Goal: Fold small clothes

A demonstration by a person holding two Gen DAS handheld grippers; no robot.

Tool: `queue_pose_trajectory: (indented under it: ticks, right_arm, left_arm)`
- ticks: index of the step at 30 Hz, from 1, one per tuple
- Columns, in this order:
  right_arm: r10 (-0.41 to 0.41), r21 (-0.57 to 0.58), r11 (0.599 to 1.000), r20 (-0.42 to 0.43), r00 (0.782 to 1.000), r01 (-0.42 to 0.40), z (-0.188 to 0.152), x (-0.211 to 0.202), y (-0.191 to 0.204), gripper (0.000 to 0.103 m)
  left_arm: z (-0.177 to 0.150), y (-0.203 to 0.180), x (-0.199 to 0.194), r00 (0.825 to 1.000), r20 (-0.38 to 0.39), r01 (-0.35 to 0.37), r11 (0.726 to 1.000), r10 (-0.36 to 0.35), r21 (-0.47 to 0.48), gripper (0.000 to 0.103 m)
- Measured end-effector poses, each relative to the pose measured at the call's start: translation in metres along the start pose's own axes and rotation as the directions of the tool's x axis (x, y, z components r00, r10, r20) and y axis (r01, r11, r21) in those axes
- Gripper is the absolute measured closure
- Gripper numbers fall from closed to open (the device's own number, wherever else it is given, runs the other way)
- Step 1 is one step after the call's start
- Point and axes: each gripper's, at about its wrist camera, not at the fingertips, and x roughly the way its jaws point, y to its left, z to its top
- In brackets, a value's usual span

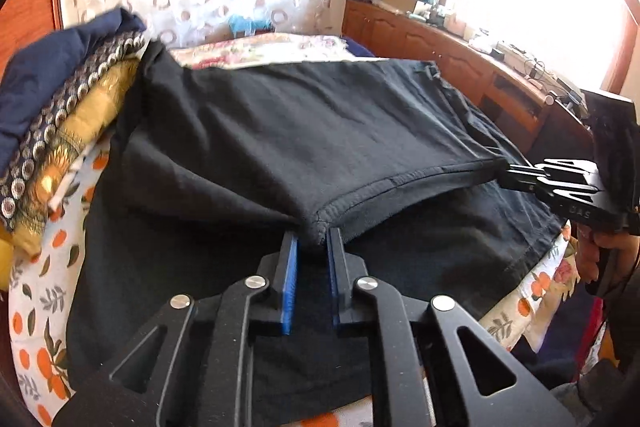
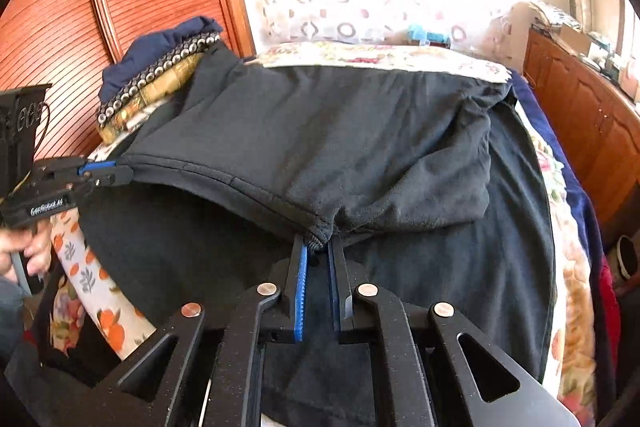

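Note:
A black T-shirt (image 1: 304,131) lies on a bed with its top layer lifted and pulled taut between both grippers. My left gripper (image 1: 313,237) is shut on one hemmed corner of the shirt. My right gripper (image 2: 320,241) is shut on the other corner of the same hem. The right gripper also shows at the right of the left wrist view (image 1: 516,175), and the left gripper at the left of the right wrist view (image 2: 112,173). The shirt (image 2: 340,147) has a lower layer spread flat under the lifted part.
A stack of folded clothes (image 1: 60,115), navy, studded and gold, sits at the shirt's far left corner; it also shows in the right wrist view (image 2: 160,67). The bedsheet (image 1: 40,307) has an orange-fruit print. A wooden cabinet (image 1: 460,67) with clutter runs along the right.

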Motion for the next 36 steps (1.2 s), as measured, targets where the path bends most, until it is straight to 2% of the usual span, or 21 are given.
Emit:
queue_pose_trajectory:
  ticks: [1, 3, 5, 7, 9, 11, 15, 18, 20, 22, 23, 25, 27, 28, 29, 31, 36]
  right_arm:
    - [0.009, 0.004, 1.0, -0.001, 1.0, -0.009, -0.002, -0.001, -0.003, 0.088]
    - [0.011, 0.016, 1.0, 0.002, 1.0, -0.011, -0.001, 0.0, -0.007, 0.085]
    - [-0.003, 0.034, 0.999, 0.024, 1.0, 0.002, -0.002, -0.008, -0.019, 0.072]
    - [-0.022, 0.056, 0.998, 0.039, 0.999, 0.02, -0.003, -0.015, -0.033, 0.066]
    - [-0.081, 0.069, 0.994, 0.032, 0.996, 0.079, 0.002, -0.015, -0.047, 0.064]
    - [-0.135, 0.082, 0.988, 0.011, 0.991, 0.134, 0.007, -0.009, -0.063, 0.064]
    - [-0.141, 0.153, 0.977, -0.051, 0.989, 0.147, 0.016, 0.012, -0.09, 0.063]
    - [-0.121, 0.179, 0.975, -0.068, 0.99, 0.132, 0.021, 0.024, -0.098, 0.062]
    - [-0.135, 0.174, 0.974, -0.068, 0.988, 0.145, 0.023, 0.028, -0.097, 0.062]
    - [-0.126, 0.191, 0.972, -0.067, 0.99, 0.136, 0.027, 0.028, -0.1, 0.062]
    - [-0.11, 0.204, 0.972, -0.064, 0.992, 0.121, 0.028, 0.029, -0.101, 0.062]
    - [-0.101, 0.209, 0.972, -0.059, 0.993, 0.111, 0.029, 0.03, -0.102, 0.062]
    - [-0.072, 0.191, 0.978, -0.057, 0.996, 0.082, 0.029, 0.033, -0.1, 0.064]
    - [-0.067, 0.172, 0.982, -0.056, 0.996, 0.076, 0.029, 0.034, -0.097, 0.084]
    - [-0.071, 0.151, 0.985, -0.057, 0.996, 0.079, 0.029, 0.035, -0.094, 0.099]
    - [-0.073, 0.146, 0.986, -0.047, 0.996, 0.079, 0.027, 0.031, -0.094, 0.099]
    - [-0.066, 0.148, 0.987, 0.028, 0.997, 0.061, 0.017, -0.008, -0.093, 0.099]
  left_arm:
    - [-0.002, 0.007, -0.002, 1.0, 0.006, -0.004, 1.0, 0.004, -0.016, 0.08]
    - [-0.004, 0.02, -0.007, 1.0, 0.024, -0.017, 0.999, 0.018, -0.04, 0.065]
    - [-0.006, 0.037, -0.018, 0.998, 0.052, -0.039, 0.996, 0.043, -0.077, 0.06]
    - [-0.003, 0.057, -0.024, 0.993, 0.068, -0.093, 0.989, 0.101, -0.113, 0.059]
    - [0.002, 0.073, -0.025, 0.986, 0.079, -0.136, 0.982, 0.147, -0.131, 0.059]
    - [0.011, 0.091, -0.018, 0.98, 0.059, -0.177, 0.971, 0.188, -0.158, 0.059]
    - [0.027, 0.116, 0.011, 0.983, -0.022, -0.185, 0.965, 0.184, -0.186, 0.059]
    - [0.03, 0.116, 0.028, 0.982, -0.054, -0.186, 0.968, 0.179, -0.171, 0.059]
    - [0.032, 0.118, 0.041, 0.984, -0.082, -0.17, 0.97, 0.158, -0.173, 0.059]
    - [0.032, 0.115, 0.045, 0.981, -0.081, -0.188, 0.969, 0.177, -0.162, 0.061]
    - [0.033, 0.114, 0.047, 0.979, -0.084, -0.195, 0.968, 0.183, -0.157, 0.066]
    - [0.033, 0.111, 0.045, 0.98, -0.079, -0.192, 0.97, 0.181, -0.15, 0.086]
    - [0.032, 0.108, 0.044, 0.98, -0.073, -0.191, 0.973, 0.183, -0.131, 0.093]
    - [0.032, 0.105, 0.042, 0.979, -0.064, -0.199, 0.973, 0.192, -0.115, 0.094]
    - [0.033, 0.102, 0.041, 0.978, -0.053, -0.205, 0.974, 0.201, -0.096, 0.094]
    - [0.033, 0.1, 0.03, 0.979, -0.018, -0.204, 0.975, 0.203, -0.09, 0.095]
    - [0.028, 0.098, -0.003, 0.983, 0.038, -0.174, 0.979, 0.179, -0.101, 0.095]
